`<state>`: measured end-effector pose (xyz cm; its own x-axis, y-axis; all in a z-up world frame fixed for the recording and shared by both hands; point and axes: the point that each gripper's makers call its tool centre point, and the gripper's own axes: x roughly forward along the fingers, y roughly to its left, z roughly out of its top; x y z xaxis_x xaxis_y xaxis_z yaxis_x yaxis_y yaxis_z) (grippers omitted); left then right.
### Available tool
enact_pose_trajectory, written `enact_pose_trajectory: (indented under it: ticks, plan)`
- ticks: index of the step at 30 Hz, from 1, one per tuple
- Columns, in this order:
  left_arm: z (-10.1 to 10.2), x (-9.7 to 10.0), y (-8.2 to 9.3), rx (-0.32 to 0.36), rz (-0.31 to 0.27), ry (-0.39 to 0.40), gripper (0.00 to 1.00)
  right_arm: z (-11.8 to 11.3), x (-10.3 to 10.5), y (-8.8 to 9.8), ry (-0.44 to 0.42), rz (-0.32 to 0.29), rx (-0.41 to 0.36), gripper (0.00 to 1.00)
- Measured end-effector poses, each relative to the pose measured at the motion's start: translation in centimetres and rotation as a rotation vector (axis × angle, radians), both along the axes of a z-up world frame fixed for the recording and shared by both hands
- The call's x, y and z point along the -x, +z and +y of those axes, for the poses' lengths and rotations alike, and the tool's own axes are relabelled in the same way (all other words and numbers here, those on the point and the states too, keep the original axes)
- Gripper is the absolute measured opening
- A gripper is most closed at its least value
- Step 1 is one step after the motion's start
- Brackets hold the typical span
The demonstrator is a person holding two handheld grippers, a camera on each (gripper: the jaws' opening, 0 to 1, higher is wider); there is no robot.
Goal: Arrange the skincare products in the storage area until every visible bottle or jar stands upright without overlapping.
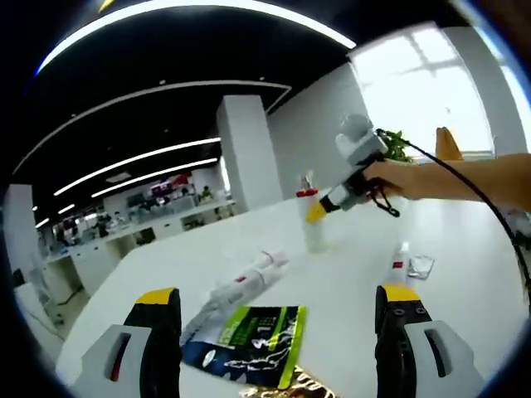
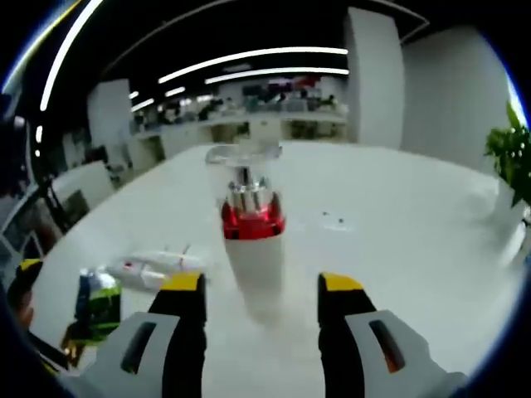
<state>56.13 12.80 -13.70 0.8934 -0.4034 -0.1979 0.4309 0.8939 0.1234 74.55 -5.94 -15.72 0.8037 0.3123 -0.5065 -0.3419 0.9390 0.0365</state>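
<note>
Pump bottle (image 2: 252,249) stands upright mid-desk (image 2: 398,249), and the right claw (image 2: 260,300) sits spread around it without gripping, probably just steadying it. Left claw (image 1: 278,311) hangs wide, empty, near the tube (image 1: 247,282) lying flat beside that bottle, likely next.

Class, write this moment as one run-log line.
right tool: open, around upright pump bottle | left tool: open, holding nothing | tube lying flat | green packet flat on table
</note>
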Motion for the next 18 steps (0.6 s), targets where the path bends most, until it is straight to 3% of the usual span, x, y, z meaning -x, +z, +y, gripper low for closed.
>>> enact_pose_trajectory:
  ticks: [5, 7, 9, 11, 12, 13, 18]
  plan:
    - [0.5, -1.3, -0.2, 0.016, 0.024, 0.018, 0.99, 0.6, -0.7, -1.6, 0.0, -0.007, -0.016, 0.48]
    - [0.7, -1.4, -0.6, 0.022, 0.032, 0.034, 0.99, 0.5, -1.1, -2.4, -0.008, 0.019, -0.044, 0.44]
    - [1.0, -1.2, -1.1, 0.027, 0.04, 0.043, 0.99, 0.5, -0.7, -4.1, -0.037, 0.038, -0.033, 0.36]
    - [1.1, -0.9, -1.3, 0.028, 0.051, 0.043, 0.99, -0.3, -0.6, -4.3, -0.075, 0.012, 0.019, 0.26]
    - [1.1, -0.8, -1.2, 0.033, 0.045, 0.046, 0.99, 0.5, 0.1, -4.5, -0.046, 0.019, -0.014, 0.26]
    - [1.2, -0.7, -1.1, 0.035, 0.041, 0.049, 0.99, 0.0, 0.3, -4.6, -0.102, 0.032, -0.035, 0.26]
    - [1.3, -0.5, -1.2, 0.033, 0.037, 0.058, 0.99, -0.3, 0.9, -4.7, -0.155, 0.058, 0.015, 0.26]
